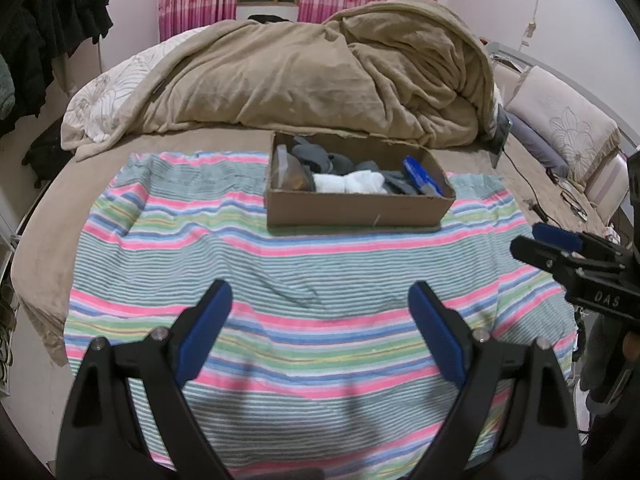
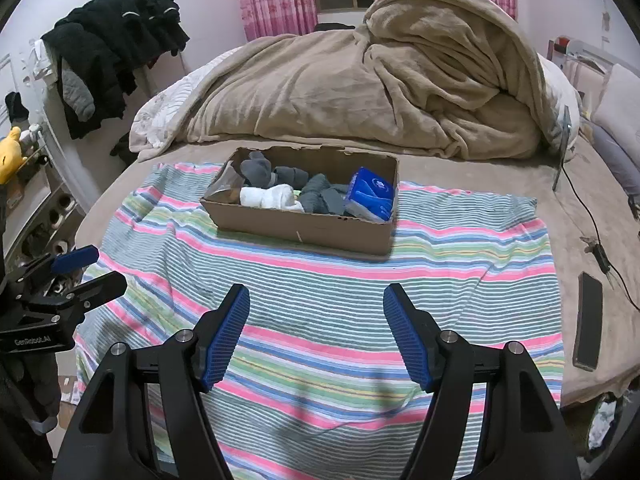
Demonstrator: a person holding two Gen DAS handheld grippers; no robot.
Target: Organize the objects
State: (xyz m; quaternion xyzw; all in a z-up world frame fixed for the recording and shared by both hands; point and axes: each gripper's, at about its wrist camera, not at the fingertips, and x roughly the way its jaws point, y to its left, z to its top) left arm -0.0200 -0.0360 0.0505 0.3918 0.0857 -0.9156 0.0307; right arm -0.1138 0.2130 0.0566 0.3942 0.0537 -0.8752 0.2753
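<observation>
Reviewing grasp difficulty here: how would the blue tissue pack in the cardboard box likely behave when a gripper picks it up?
The blue tissue pack looks soft-wrapped, so it would probably squash somewhat between the pads. It seems light for its size. It leans against the cardboard box wall, so it may slump flat once nudged.

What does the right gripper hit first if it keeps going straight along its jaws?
Most likely the striped towel: the right gripper is open, empty and angled down at bare cloth short of the cardboard box. Depth is unclear.
</observation>
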